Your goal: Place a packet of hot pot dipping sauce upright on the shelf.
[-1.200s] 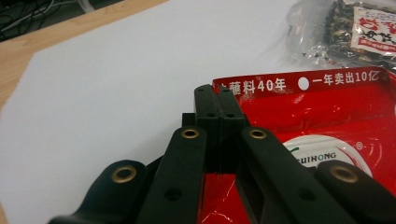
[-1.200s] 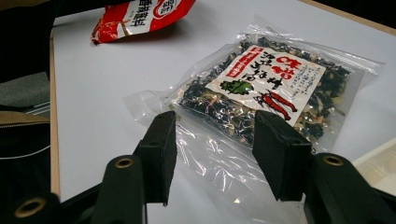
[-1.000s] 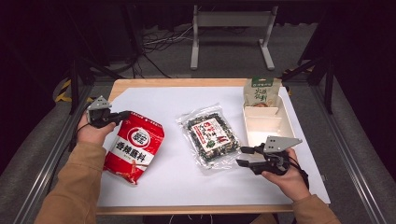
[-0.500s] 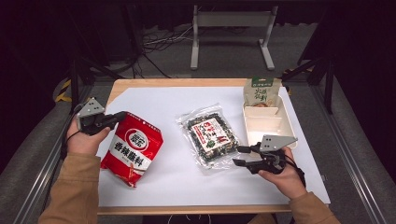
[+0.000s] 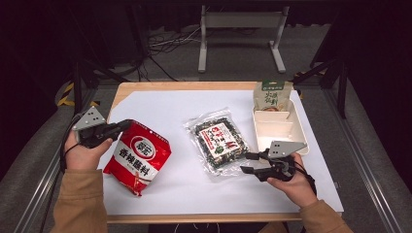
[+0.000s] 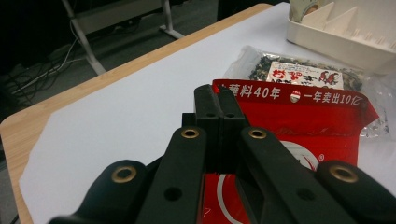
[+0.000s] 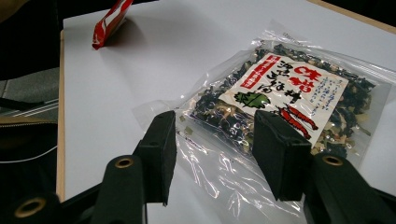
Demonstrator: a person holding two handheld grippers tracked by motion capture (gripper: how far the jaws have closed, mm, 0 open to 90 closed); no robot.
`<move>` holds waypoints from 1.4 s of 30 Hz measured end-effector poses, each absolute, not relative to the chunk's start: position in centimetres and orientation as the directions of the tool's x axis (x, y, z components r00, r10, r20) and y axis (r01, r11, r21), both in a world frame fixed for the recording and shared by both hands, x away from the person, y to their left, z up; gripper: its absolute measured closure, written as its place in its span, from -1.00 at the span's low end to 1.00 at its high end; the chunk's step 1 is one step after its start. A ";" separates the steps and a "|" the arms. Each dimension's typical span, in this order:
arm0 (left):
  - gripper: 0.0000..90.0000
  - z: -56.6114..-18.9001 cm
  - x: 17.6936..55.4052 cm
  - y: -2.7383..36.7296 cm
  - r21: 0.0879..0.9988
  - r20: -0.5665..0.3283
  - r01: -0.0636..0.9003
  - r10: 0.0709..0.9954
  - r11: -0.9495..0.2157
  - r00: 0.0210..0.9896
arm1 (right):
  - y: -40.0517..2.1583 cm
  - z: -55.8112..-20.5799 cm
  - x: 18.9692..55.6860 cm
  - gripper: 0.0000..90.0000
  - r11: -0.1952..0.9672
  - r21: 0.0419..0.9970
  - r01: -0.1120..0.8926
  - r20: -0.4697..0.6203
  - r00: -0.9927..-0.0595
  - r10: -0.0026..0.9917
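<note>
Wooden table (image 5: 145,87), white sheet (image 5: 165,109) on it, red packet (image 5: 138,155), clear seaweed bag (image 5: 218,141), cream tray (image 5: 279,127)

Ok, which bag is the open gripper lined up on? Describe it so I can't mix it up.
On the white sheet covering the table, look at the middle, just left of the cream tray. The clear bag there shows dark dried flakes under a white-and-red label, unlike the opaque red bag farther left.
</note>
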State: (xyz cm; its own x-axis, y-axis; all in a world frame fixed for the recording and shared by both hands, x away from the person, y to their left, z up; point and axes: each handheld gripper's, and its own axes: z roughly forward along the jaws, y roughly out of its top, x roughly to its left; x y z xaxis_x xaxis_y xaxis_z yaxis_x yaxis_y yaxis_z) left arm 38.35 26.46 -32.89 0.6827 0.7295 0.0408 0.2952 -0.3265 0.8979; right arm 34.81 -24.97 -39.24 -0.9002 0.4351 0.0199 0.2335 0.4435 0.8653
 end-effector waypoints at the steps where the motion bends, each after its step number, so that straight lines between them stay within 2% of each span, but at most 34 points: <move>1: 1.00 -32.9 38.3 26.5 0.899 0.033 0.299 0.732 -0.319 0.681 | -24.9 -39.2 34.8 0.10 0.443 0.866 0.232 0.019 -0.901 0.434; 8: 1.00 -32.2 37.4 26.8 0.921 0.004 0.281 0.730 -0.268 0.683 | -24.0 -38.9 34.6 0.14 0.442 0.870 0.220 0.015 -0.906 0.423; 19: 1.00 -30.7 35.7 26.9 0.945 0.038 0.209 0.719 -0.252 0.694 | -23.3 -38.2 34.4 0.13 0.441 0.875 0.200 0.005 -0.914 0.406; 25: 1.00 -29.6 34.5 26.2 0.948 0.098 0.125 0.645 -0.291 0.758 | -23.2 -38.0 34.3 0.13 0.438 0.878 0.194 0.001 -0.915 0.403; 42: 1.00 -28.5 33.7 23.5 0.976 0.111 0.029 0.605 -0.218 0.789 | -22.8 -37.4 34.3 0.13 0.417 0.892 0.175 -0.010 -0.915 0.404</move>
State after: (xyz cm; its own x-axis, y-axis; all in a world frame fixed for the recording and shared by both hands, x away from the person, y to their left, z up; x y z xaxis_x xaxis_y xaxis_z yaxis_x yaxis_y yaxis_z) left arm 33.72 23.55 -28.50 0.7887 0.6047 0.1112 0.0293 -0.2176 0.9756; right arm 34.27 -22.77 -37.45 -0.9149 0.4036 -0.0096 0.1748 0.4174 0.8918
